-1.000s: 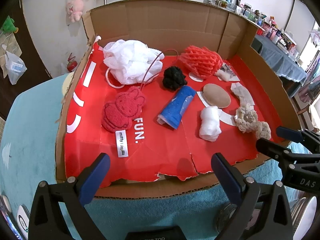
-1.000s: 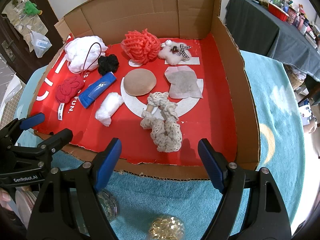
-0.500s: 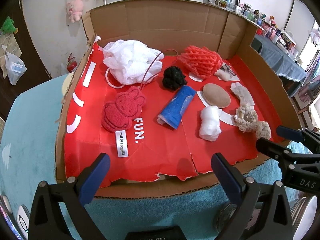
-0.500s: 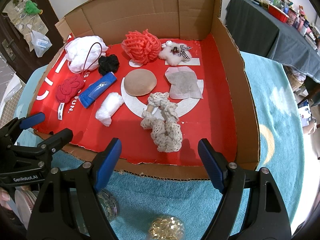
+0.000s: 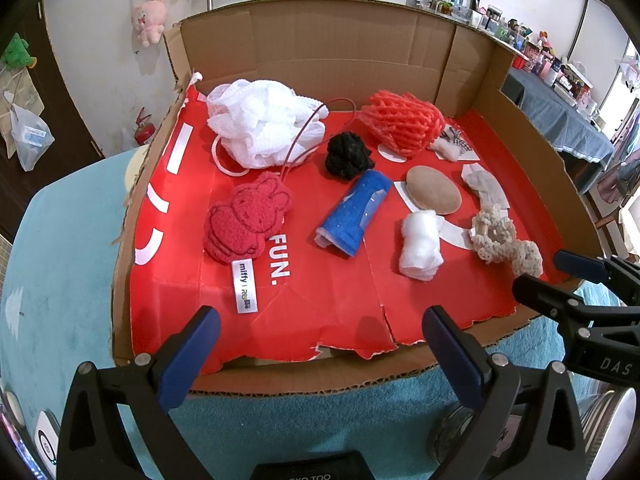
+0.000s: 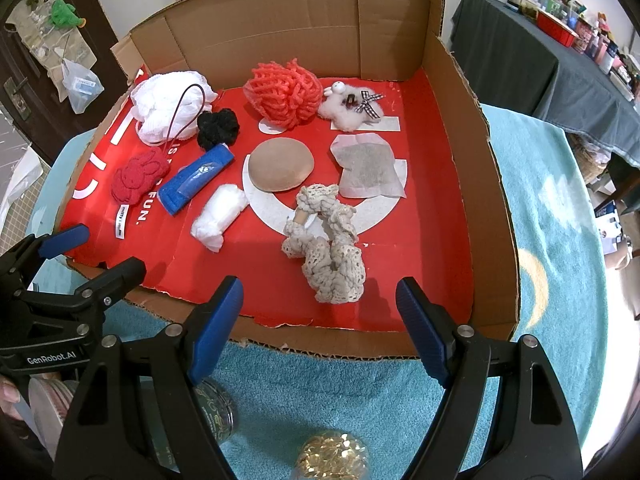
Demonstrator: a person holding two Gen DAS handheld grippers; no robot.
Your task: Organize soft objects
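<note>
Fingers on both grippers spread wide, nothing between them. Left gripper point(image 5: 320, 344) and right gripper point(image 6: 320, 320) both hang over the near edge of the cardboard tray point(image 6: 472, 128), angled down at it, side by side and touching none of the soft items.

Tray sits on a teal towel point(image 6: 560, 184), red liner inside, three walls up, near side open.

Contents, back row from the left:
- white mesh pouf point(image 5: 264, 124) in the back-left corner, thin dark cord looped over it
- black yarn ball point(image 5: 347, 155) just right of the pouf
- orange-red mesh pouf point(image 5: 402, 122) mid-back
- small white fluffy toy with checked bow point(image 6: 352, 109), touching the orange pouf's right side

Front rows:
- red knit bunny point(image 5: 246, 218) left, white tag trailing toward the near edge
- blue roll point(image 5: 354, 214) lying diagonal, just beside the bunny, its far end near the black ball
- white cotton wad point(image 5: 420, 244) right of the blue roll
- tan round pad point(image 6: 280, 164) centre, on the white ring print
- grey-white sachet point(image 6: 370, 166) right of the pad
- cream crochet piece point(image 6: 328, 248) nearest the right gripper, lying ahead of its fingers

Gold glittery ball point(image 6: 330, 456) and a clear lidded jar point(image 6: 214, 412) on the towel under the right gripper, outside the tray.
</note>
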